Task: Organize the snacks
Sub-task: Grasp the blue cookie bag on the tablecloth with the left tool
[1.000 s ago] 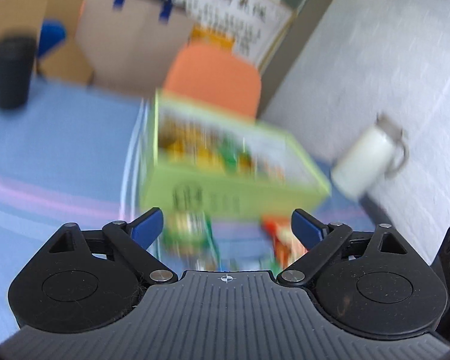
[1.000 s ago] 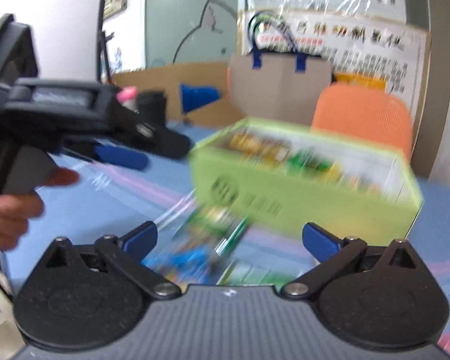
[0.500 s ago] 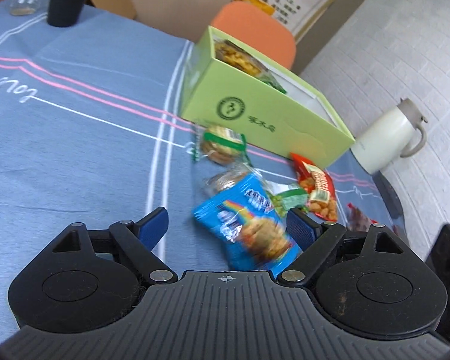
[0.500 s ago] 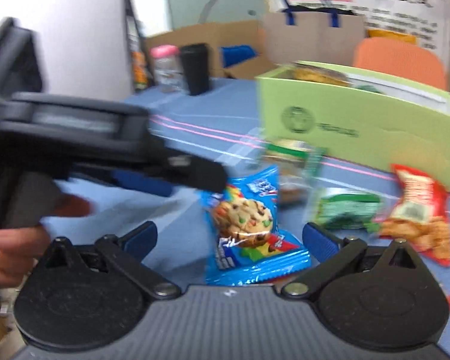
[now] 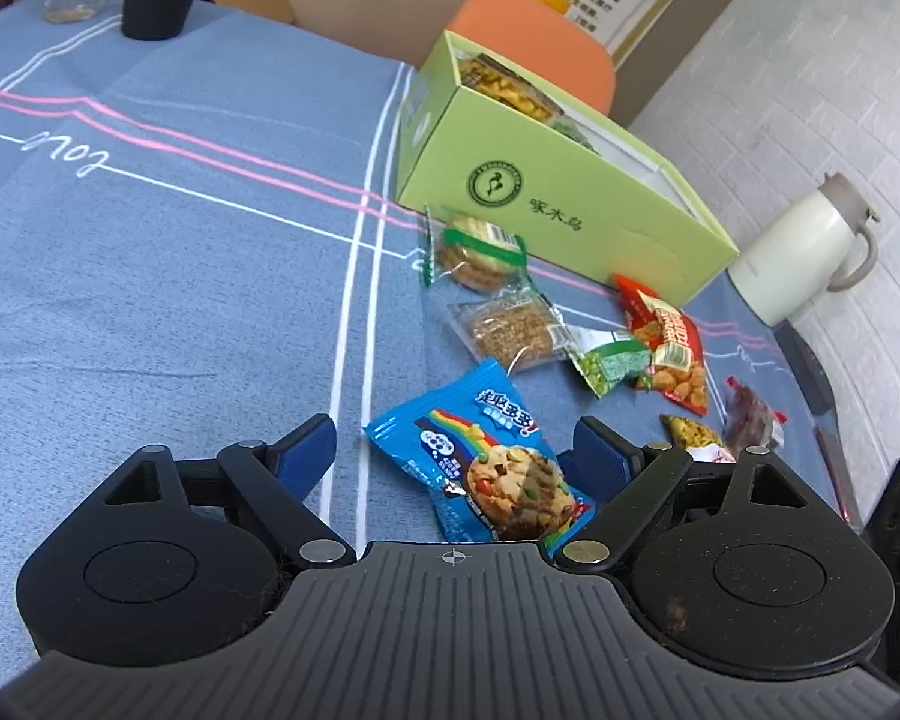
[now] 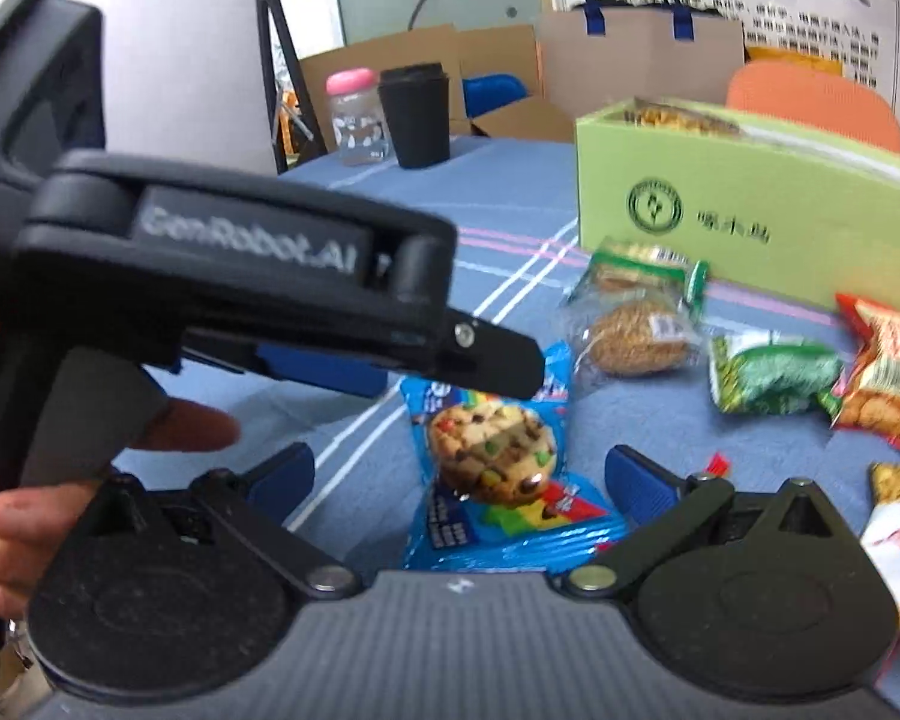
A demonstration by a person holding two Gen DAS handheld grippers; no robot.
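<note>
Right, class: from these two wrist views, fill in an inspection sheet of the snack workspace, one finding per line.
Surface: blue tablecloth with pink and white stripes.
Job's things: open green box already holding snacks; blue cookie packet, two clear-wrapped biscuits, green packet, red packet and others loose in front of it.
Clutter: black cup, pink-lidded jar, white jug.
Grippers: left gripper and right gripper both open, holding nothing, the cookie packet lying ahead of them.
Cables: nothing seen.
Surroundings: orange chair, paper bag, cardboard boxes, posters.
</note>
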